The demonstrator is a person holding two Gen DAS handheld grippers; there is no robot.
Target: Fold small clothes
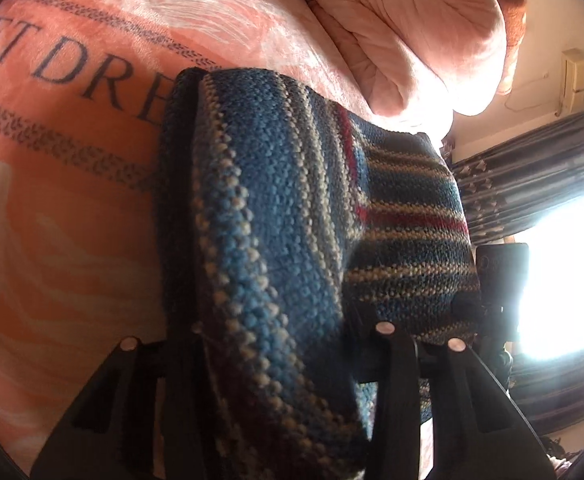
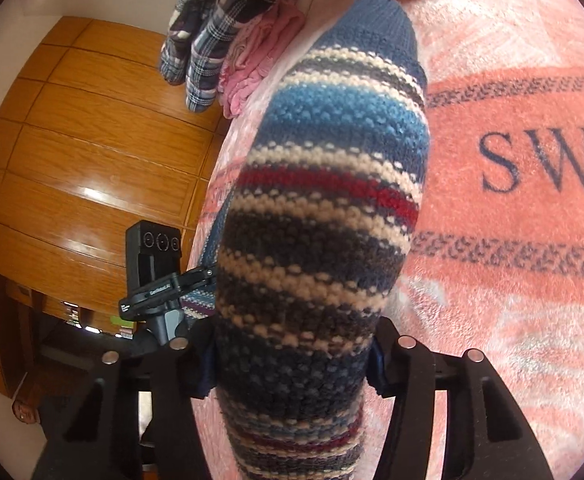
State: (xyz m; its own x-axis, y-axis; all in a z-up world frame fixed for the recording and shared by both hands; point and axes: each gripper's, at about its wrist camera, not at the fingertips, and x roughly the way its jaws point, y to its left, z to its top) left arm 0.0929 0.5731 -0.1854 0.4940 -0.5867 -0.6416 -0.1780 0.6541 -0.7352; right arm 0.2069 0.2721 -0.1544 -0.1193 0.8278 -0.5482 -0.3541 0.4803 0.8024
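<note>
A small knit garment with blue, cream and red stripes (image 1: 292, 208) hangs bunched over a pink blanket (image 1: 63, 240) printed with dark letters. My left gripper (image 1: 283, 344) is shut on it, the thick knit filling the space between the black fingers (image 1: 396, 360) and hiding the tips. In the right wrist view the same striped knit (image 2: 324, 200) stretches away from my right gripper (image 2: 292, 348), which is shut on its near end. The left gripper's body (image 2: 155, 276) shows at the left, holding the other end. The right gripper's body (image 1: 500, 276) appears beside the knit.
A rolled pink quilt (image 1: 412, 32) lies at the blanket's far side. A plaid cloth (image 2: 211, 32) and pink folded clothes (image 2: 251, 64) sit near the bed's edge. A wooden wardrobe (image 2: 83, 152) stands beyond that edge. A curtain (image 1: 532, 168) hangs by a bright window.
</note>
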